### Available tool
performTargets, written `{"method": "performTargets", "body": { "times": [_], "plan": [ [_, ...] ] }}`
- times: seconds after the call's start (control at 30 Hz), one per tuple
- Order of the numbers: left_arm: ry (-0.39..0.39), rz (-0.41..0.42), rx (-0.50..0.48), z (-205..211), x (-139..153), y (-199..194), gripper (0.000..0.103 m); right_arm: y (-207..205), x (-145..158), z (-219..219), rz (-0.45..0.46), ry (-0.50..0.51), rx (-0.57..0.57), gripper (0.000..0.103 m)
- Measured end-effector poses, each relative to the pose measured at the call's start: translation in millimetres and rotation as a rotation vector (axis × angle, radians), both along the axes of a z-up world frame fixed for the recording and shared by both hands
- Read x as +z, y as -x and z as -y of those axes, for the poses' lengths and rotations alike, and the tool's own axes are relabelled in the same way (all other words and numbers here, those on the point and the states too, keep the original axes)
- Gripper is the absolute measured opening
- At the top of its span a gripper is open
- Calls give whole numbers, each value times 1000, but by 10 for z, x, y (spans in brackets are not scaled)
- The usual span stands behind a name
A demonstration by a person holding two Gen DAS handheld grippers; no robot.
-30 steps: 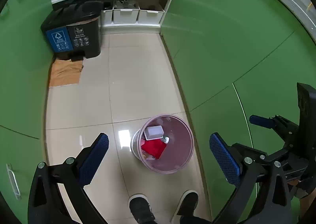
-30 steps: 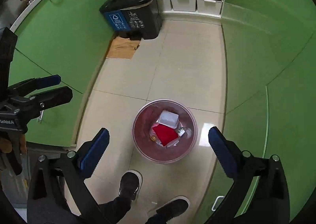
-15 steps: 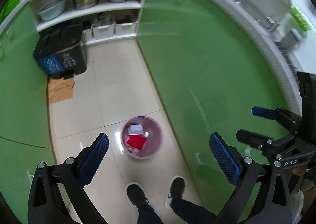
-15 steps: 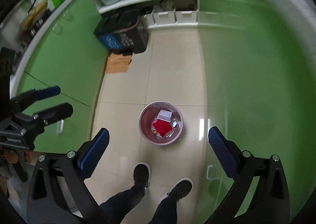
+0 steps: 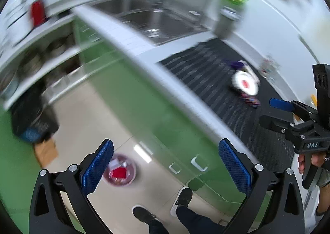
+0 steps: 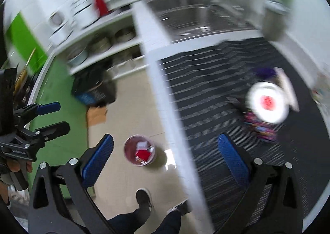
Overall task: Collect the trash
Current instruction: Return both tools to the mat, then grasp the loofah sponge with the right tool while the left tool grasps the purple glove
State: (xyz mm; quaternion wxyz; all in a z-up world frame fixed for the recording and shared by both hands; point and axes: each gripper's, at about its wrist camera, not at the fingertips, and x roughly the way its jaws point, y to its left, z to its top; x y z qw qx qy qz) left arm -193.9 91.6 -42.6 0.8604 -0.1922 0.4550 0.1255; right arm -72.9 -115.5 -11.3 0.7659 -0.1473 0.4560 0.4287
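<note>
Up they come: a second ago both grippers hung low over the pink bin on the floor, and now they have swung high, above the worktop point(image 6: 163, 93). The pictures smear with the motion. The left gripper point(image 5: 165, 163) is spread wide and empty; the right gripper point(image 6: 165, 157) is splayed the same, nothing between its blue pads.

The pink bin point(image 6: 139, 153) stands on the tiles below, just off the green cabinet fronts, with a red wrapper point(image 6: 143, 153) and something white inside it. So one load looks delivered, and I'd call this the trip back for more.

More there is. On the dark ribbed mat point(image 6: 206, 97), toward its far right edge, sits a round white lid or plate with a red centre point(image 6: 267, 101), a gaudy multicoloured packet point(image 6: 259, 128) touching it on the near side, and a purple scrap point(image 6: 266, 73) beyond. Too blurred to name them better.

Next, I reckon, the right gripper, being nearer, must drop toward that cluster, steady itself, and straddle one piece from above before closing.
</note>
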Motion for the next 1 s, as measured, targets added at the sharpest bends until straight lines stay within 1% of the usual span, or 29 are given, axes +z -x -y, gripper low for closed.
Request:
{"method": "performTargets", "body": {
  "times": [0.03,0.07,0.2,0.33,0.4,0.57,0.73,0.87,1.0],
  "plan": [
    [-4,4,-25,57,31,-88,98,-99,36,149,6,-1,-35,100],
    [-6,11,-64,158,55,-262,98,-195,68,296,11,-2,-67,100],
    [-3,26,-146,440,138,-715,98,-588,123,810,26,-7,-162,100],
    [-9,32,-202,728,150,-1158,98,-881,116,1081,38,-8,-201,100],
    [-12,30,-212,819,155,-1300,98,-1073,103,1175,33,-12,-209,100],
    [-19,15,-229,981,111,-1735,98,-1428,72,1195,28,-9,-202,100],
    [-18,8,-250,982,89,-2073,98,-1788,-17,1055,14,1,-202,100],
    [-11,3,-276,912,41,-2310,98,-2075,-170,904,-6,21,-217,100],
    [1,-10,-279,810,-35,-2508,98,-2335,-369,749,-30,47,-220,99]
  ]
}}
